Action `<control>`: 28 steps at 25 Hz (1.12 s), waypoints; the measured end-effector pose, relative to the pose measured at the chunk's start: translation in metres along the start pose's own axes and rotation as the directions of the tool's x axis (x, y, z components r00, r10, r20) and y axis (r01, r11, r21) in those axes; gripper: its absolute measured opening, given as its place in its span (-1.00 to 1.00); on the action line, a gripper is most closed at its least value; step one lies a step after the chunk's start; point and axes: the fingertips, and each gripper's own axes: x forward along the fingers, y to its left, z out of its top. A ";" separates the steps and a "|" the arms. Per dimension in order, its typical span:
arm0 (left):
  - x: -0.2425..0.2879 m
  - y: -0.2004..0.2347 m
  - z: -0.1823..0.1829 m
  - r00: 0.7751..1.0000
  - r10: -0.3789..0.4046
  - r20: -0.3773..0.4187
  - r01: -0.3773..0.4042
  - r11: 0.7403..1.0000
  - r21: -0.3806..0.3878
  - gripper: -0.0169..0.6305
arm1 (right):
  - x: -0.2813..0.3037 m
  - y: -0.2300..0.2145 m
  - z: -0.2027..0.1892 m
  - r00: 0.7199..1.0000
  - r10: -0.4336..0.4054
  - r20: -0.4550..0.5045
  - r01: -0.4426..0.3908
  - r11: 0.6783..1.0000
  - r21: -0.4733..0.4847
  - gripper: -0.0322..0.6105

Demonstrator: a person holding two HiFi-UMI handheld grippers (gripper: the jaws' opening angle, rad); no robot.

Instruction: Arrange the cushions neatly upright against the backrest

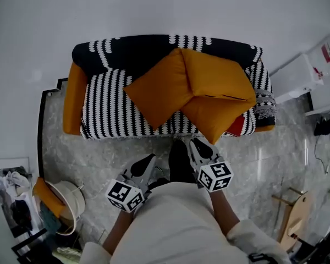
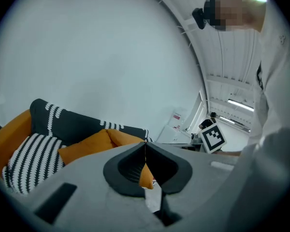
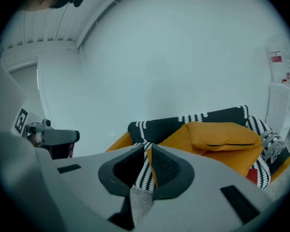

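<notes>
Three orange cushions lie in a loose heap on the black-and-white striped sofa (image 1: 107,100). One (image 1: 157,89) lies flat at the middle. A second (image 1: 217,76) leans near the backrest at the right, and a third (image 1: 217,114) hangs over the front edge. My left gripper (image 1: 148,161) and right gripper (image 1: 195,144) are both shut and empty, held over the floor in front of the sofa, apart from the cushions. The left gripper view shows its shut gripper (image 2: 145,151) and a cushion (image 2: 84,146) beyond it. Past the shut right gripper (image 3: 149,149), the upper cushion (image 3: 222,134) shows.
A red item (image 1: 236,126) peeks from under the right cushions. A white bucket (image 1: 71,199) with orange cloth stands on the marble floor at lower left. A white cabinet (image 1: 294,76) stands right of the sofa, a wooden stand (image 1: 297,213) at lower right. The wall is behind the sofa.
</notes>
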 end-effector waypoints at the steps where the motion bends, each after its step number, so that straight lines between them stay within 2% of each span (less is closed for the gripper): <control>1: 0.009 0.006 0.008 1.000 0.005 -0.001 -0.005 1.000 0.000 -0.91 | 0.008 -0.013 0.006 1.000 -0.011 0.000 0.011 1.000 0.006 -0.87; 6: 0.072 0.021 0.043 1.000 -0.002 -0.020 0.002 1.000 0.023 -0.91 | 0.040 -0.085 0.035 0.998 -0.067 -0.011 0.067 0.997 0.032 -0.85; 8: 0.100 0.023 0.057 1.000 -0.010 -0.029 0.010 1.000 0.027 -0.91 | 0.050 -0.117 0.045 0.995 -0.095 -0.017 0.096 0.994 0.049 -0.71; 10: 0.127 0.025 0.068 0.999 -0.018 -0.037 0.019 0.999 0.028 -0.91 | 0.058 -0.149 0.051 0.992 -0.127 -0.023 0.128 0.989 0.076 -0.70; 15: 0.185 0.029 0.087 0.996 -0.039 -0.075 0.043 0.998 0.055 -0.91 | 0.081 -0.233 0.045 0.974 -0.221 -0.056 0.228 0.955 0.191 -0.57; 20: 0.233 0.032 0.094 0.991 -0.042 -0.130 0.051 0.997 0.064 -0.91 | 0.096 -0.311 0.022 0.945 -0.313 -0.093 0.325 0.869 0.373 -0.44; 24: 0.268 0.028 0.098 0.986 -0.049 -0.160 0.058 0.997 0.053 -0.91 | 0.108 -0.358 0.001 0.925 -0.350 -0.146 0.377 0.802 0.464 -0.39; 26: 0.280 0.026 0.097 0.983 -0.057 -0.173 0.066 0.996 0.051 -0.91 | 0.116 -0.375 -0.013 0.920 -0.358 -0.159 0.385 0.755 0.531 -0.36; 28: 0.290 0.026 0.095 0.980 -0.063 -0.189 0.073 0.996 0.049 -0.91 | 0.125 -0.392 -0.027 0.916 -0.368 -0.162 0.386 0.689 0.614 -0.32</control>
